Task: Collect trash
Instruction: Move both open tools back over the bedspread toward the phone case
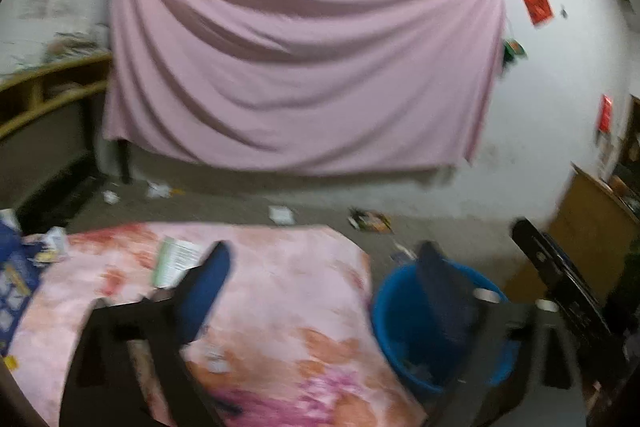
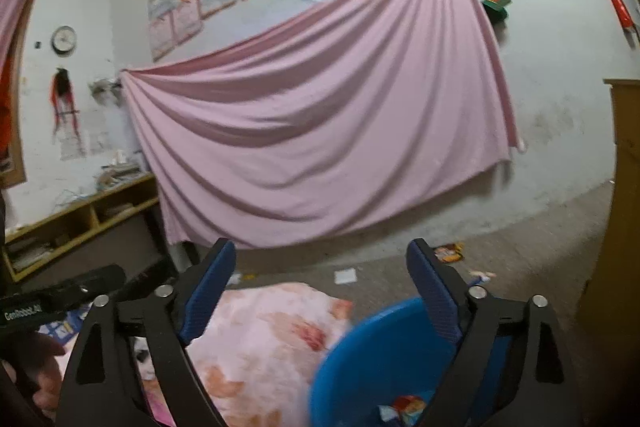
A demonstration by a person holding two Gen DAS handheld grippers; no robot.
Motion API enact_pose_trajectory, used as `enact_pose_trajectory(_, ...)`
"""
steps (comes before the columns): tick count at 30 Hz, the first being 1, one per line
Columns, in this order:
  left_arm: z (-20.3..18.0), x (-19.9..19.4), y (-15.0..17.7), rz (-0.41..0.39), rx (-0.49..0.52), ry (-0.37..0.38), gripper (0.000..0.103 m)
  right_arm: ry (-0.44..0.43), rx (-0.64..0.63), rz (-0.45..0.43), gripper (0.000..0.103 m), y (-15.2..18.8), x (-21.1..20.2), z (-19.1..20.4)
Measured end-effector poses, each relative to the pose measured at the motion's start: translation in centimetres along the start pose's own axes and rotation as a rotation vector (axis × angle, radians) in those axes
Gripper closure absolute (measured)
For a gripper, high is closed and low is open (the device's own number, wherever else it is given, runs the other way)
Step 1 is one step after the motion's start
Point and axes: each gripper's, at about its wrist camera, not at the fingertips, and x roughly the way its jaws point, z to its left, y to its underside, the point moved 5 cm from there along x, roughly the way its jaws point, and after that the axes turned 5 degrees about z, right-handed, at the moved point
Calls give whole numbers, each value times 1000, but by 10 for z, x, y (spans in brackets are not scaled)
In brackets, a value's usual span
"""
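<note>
In blue bucket (image 2: 360, 367): wrappers (image 2: 404, 407), right view only | both tools (image 1: 320, 267) (image 2: 320, 275) spread, empty

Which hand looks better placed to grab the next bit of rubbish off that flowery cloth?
Probably left. The left gripper is open over the flowery cloth, with a green-and-white paper just beyond its left finger. The right gripper, also open and empty, hangs nearer the blue bucket.

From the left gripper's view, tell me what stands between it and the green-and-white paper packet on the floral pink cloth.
Nothing visible does. The left gripper is open and empty; the green-and-white paper packet lies flat on the floral pink cloth beside its left finger, with only bare cloth around it. The blue plastic bucket sits off to the right.
</note>
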Motion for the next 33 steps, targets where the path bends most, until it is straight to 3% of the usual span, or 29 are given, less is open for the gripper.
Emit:
enact_pose_trajectory(2, 19, -16, -2, -79, -40, -41, 2, -27, -13, -34, 0, -1, -1, 13)
enact_pose_trajectory(15, 111, -81, 8, -217, -87, -222, 2, -176, -107, -157, 0, 0, 0, 95)
enact_pose_trajectory(25, 172, -106, 39, -203, -145, -327, 2, -218, -207, -70, 0, 26, 28, 150)
enact_pose_trajectory(33, 196, -96, 67, -123, -160, -340, 2, -211, -317, 52, 0, 52, 48, 178)
